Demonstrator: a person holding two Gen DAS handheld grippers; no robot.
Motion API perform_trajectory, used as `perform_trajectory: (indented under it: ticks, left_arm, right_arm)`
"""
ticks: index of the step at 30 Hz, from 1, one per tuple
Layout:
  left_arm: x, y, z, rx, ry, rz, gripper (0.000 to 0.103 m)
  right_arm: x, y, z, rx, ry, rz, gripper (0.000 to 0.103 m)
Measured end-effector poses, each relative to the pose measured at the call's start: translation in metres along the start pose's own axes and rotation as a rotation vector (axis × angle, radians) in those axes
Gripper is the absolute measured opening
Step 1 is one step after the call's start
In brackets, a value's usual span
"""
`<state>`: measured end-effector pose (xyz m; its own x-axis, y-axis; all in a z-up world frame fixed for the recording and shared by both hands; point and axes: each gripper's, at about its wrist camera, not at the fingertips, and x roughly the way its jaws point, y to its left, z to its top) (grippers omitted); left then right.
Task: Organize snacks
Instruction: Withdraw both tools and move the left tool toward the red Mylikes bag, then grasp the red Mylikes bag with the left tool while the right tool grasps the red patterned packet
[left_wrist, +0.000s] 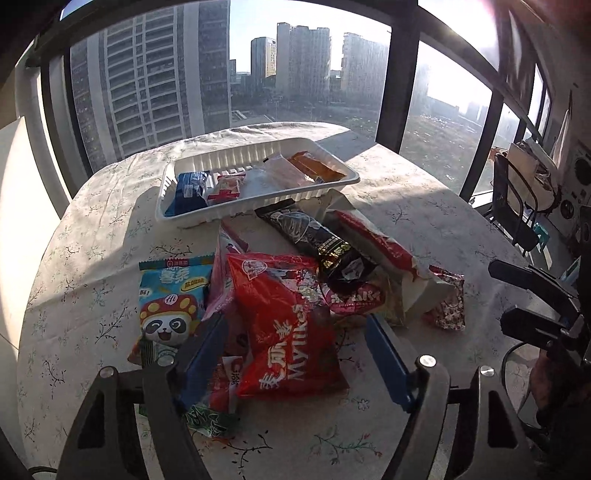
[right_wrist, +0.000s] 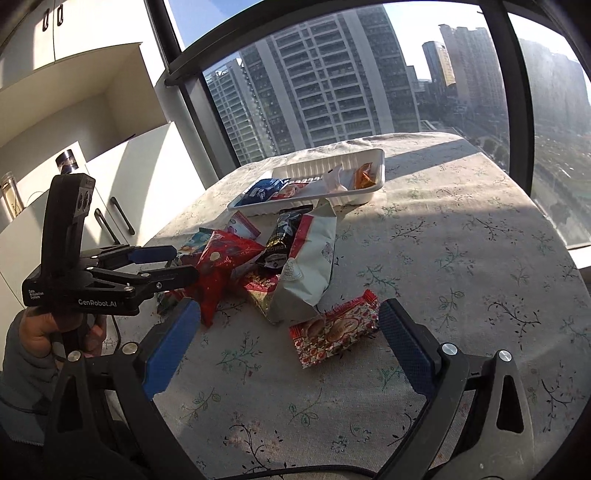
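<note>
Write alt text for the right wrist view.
The right gripper, jaws open, hovers over a red biscuit packet on a floral tablecloth. Beyond lie piled snack packets and a white tray partly filled.

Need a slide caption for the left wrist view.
Left claw open over red Mylikes bag in snack pile; white tray behind, partly filled.

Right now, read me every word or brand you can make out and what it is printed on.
"Mylikes": large red foil snack bag.
"GenRobot.AI": black left tool, on its side.
"Data Acquisition System": same tool, small print.
Chinese characters: blue panda snack packet; not read.
Other wrappers: too blurred.
</note>
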<state>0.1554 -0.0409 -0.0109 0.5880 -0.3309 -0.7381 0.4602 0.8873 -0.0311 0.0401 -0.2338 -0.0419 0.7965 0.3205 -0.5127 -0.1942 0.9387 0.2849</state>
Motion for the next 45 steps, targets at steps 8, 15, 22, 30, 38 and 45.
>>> perform_trajectory:
  ticks: [8, 15, 22, 30, 38, 45]
  left_arm:
    - [0.022, 0.0, 0.003, -0.001, 0.064, 0.007, 0.059]
    - [0.035, 0.004, -0.001, -0.007, 0.109, 0.023, 0.051]
    - [0.043, 0.008, 0.0, -0.006, 0.123, 0.013, 0.051]
    - [0.04, 0.017, -0.002, -0.03, 0.105, -0.019, 0.044]
    - [0.023, 0.029, -0.008, -0.09, 0.057, -0.087, 0.039]
    - [0.003, 0.04, -0.016, -0.129, 0.0, -0.138, 0.039]
  right_arm:
    - [0.004, -0.006, 0.003, 0.02, 0.013, 0.012, 0.098]
    - [0.006, -0.007, 0.003, 0.025, 0.022, 0.012, 0.098]
    - [0.009, -0.001, 0.001, 0.0, 0.045, -0.002, 0.098]
    - [0.012, 0.007, -0.002, -0.03, 0.067, -0.025, 0.098]
    - [0.024, 0.001, -0.002, 0.025, 0.149, -0.089, 0.097]
    - [0.054, 0.003, -0.003, 0.029, 0.267, -0.145, 0.081]
